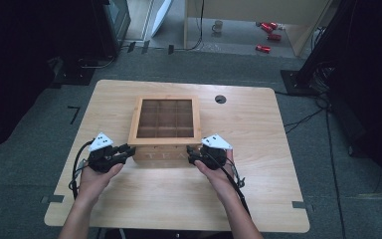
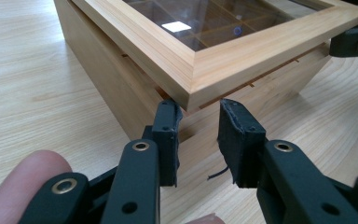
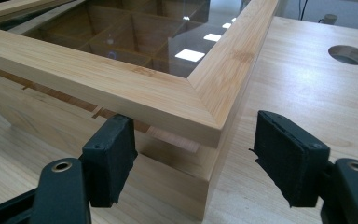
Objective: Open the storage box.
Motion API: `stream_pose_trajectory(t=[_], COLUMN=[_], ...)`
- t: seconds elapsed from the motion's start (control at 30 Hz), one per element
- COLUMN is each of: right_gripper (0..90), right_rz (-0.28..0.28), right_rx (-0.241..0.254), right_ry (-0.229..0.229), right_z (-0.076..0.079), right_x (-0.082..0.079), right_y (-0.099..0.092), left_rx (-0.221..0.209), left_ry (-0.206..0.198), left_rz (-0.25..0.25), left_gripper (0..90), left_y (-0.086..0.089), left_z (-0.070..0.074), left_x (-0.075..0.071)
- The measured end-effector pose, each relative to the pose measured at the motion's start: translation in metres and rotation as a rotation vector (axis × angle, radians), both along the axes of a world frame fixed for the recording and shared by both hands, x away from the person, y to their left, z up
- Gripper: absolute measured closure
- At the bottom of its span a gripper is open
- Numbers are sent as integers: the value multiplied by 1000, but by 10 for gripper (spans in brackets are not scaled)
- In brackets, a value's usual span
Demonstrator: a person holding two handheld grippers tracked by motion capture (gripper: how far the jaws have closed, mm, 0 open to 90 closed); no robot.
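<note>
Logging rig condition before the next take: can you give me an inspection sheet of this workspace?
Surface: wooden table, round hole near far edge.
Job's things: wooden tea box, glass lid lifted ajar at the front; the compartments look empty.
Clutter: nothing seen on the table.
Grippers: left gripper and right gripper open at the front corners.
Cables: black cable trails from the right gripper.
Surroundings: red cans, mug on floor.

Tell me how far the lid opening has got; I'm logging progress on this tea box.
Done: the glass-paned lid of the wooden tea box is lifted a crack at its front edge, with a gap showing under the frame. In hand: the left gripper and right gripper, jaws open, sit at the two front corners under the lid. Left: swinging the lid fully open.
</note>
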State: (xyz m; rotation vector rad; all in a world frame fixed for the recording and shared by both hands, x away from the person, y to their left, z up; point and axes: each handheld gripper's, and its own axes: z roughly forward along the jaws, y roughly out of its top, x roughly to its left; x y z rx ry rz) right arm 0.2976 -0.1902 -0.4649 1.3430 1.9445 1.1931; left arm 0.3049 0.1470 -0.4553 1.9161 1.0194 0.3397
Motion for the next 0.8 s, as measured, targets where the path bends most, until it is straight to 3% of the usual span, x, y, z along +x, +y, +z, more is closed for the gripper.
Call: stream_pose_trajectory(t=[0.37, 0.5, 0.63, 0.8], right_gripper=[297, 293, 292, 286], right_rz=[11, 17, 13, 7], right_rx=[-2, -15, -13, -18], right_ry=[-52, -77, -96, -121], right_z=[15, 23, 32, 43], right_x=[2, 5, 8, 13], right_y=[1, 1, 1, 3], left_rx=[10, 28, 37, 93], left_ry=[2, 19, 71, 113], left_rz=[20, 74, 144, 203], left_gripper=[604, 473, 362, 205], left_y=[6, 14, 23, 29], left_z=[-4, -8, -20, -34], left_x=[-1, -1, -1, -1])
